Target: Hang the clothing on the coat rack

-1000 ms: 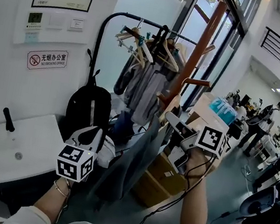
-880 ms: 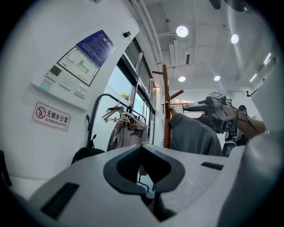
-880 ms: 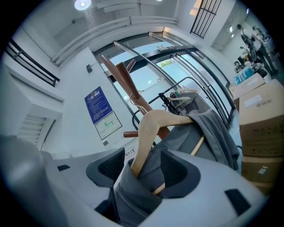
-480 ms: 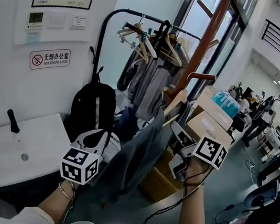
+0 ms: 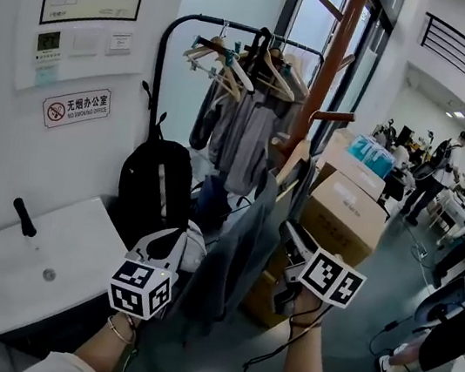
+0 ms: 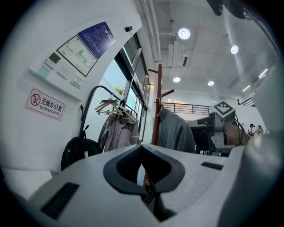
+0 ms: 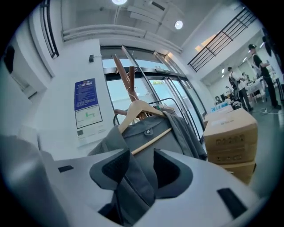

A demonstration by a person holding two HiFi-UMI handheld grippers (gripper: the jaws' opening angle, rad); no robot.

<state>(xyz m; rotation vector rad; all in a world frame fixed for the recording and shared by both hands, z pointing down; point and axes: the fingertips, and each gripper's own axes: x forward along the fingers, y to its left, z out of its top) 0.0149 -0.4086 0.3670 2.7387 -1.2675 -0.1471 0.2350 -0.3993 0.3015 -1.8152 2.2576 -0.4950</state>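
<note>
A grey garment (image 5: 236,243) hangs on a wooden hanger (image 7: 142,108) at the brown coat rack (image 5: 329,73). My right gripper (image 5: 288,232) is level beside the garment's right side, below the hanger. In the right gripper view its jaws (image 7: 141,166) have just been closing, and a thick fold of grey cloth (image 7: 133,177) fills the gap between the pads. My left gripper (image 5: 171,246) is low at the garment's left edge. In the left gripper view its pads (image 6: 142,153) meet, with a dark bit of cloth pinched below them.
A black clothes rail (image 5: 224,25) with several hangers and grey clothes stands behind the rack. A black backpack (image 5: 155,181) leans under it. A white sink (image 5: 33,267) is at the lower left. Cardboard boxes (image 5: 343,212) are stacked right of the rack, with people (image 5: 443,167) beyond.
Both grippers have sunk. The right one dropped from beside the hanger's end down along the garment, and the left one came down a little at the garment's lower edge.
</note>
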